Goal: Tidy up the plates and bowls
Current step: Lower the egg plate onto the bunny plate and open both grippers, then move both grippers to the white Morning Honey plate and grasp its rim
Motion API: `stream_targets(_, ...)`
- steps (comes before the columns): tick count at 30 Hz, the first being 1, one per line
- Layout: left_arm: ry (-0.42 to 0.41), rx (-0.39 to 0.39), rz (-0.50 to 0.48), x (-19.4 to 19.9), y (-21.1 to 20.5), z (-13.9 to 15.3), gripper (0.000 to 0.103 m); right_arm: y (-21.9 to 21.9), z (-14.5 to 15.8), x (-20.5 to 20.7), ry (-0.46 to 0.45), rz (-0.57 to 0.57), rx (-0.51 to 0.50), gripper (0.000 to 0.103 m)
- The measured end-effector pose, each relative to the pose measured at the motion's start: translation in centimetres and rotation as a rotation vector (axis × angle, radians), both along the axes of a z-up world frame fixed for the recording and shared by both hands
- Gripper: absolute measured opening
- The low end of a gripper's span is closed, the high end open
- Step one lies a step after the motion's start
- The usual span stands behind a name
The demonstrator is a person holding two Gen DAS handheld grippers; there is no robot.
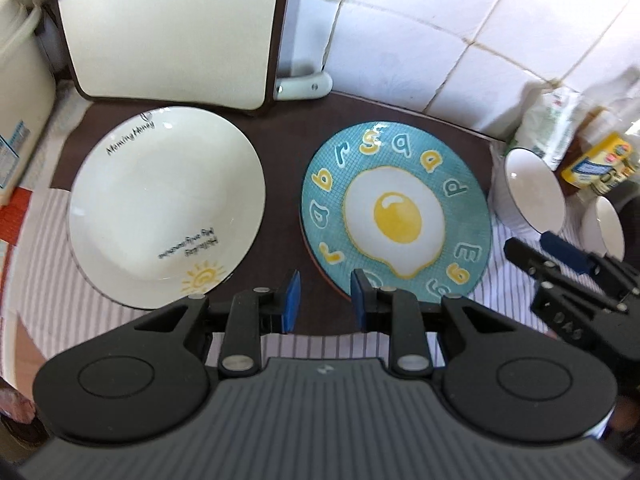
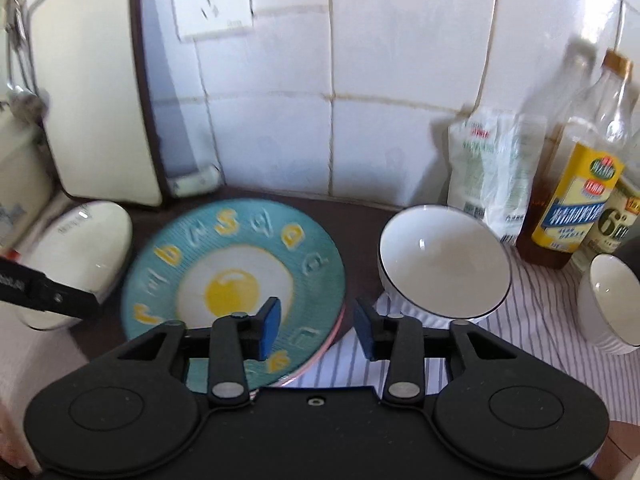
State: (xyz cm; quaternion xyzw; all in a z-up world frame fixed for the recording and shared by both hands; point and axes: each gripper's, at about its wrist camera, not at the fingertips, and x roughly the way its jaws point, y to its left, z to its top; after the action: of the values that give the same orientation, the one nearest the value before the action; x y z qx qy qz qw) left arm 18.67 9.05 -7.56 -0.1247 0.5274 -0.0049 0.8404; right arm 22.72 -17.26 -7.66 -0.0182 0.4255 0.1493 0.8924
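Note:
A white plate with a sun drawing (image 1: 166, 204) lies at the left, also in the right wrist view (image 2: 76, 260). A teal plate with a fried-egg picture (image 1: 396, 212) lies beside it (image 2: 236, 280), on top of a pink-rimmed plate. Two white bowls with dark rims stand to the right: a larger one (image 2: 444, 260) (image 1: 528, 192) and a smaller one (image 2: 612, 300) (image 1: 604, 224). My left gripper (image 1: 325, 300) is open and empty, near the gap between the two plates. My right gripper (image 2: 318, 330) is open and empty, over the teal plate's right edge; it shows in the left wrist view (image 1: 568, 264).
A white cutting board (image 1: 172, 28) leans on the tiled wall behind the plates. Oil and vinegar bottles (image 2: 576, 200) and a white bag (image 2: 488, 172) stand at the back right. A striped cloth (image 2: 532, 312) covers the counter. A white appliance (image 1: 20, 120) stands at the left.

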Motion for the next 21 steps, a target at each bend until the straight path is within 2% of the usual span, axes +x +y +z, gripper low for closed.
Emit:
stream_targets(6,-0.02,0.041,-0.054,-2.7,1.3,2.5,0.031,0.4,4.7,-2.4,-0.033,0.061,0.03,0.061)
stream_targets(11,-0.088,0.068,-0.118,-5.7,2.1,4.1,0.034,1.3,7.4,-5.1,-0.068,0.119,0.038,0.068)
stream_targets(17,-0.108,0.071,-0.101,-8.4,4.5,4.4,0.041,3.1,8.2,-7.8,-0.084,0.176,0.061,0.074)
stream_targets(21,-0.104,0.08,-0.067,-9.7,6.8,3.5,0.041,4.9,7.8,-9.2,-0.097,0.239,0.091,0.08)
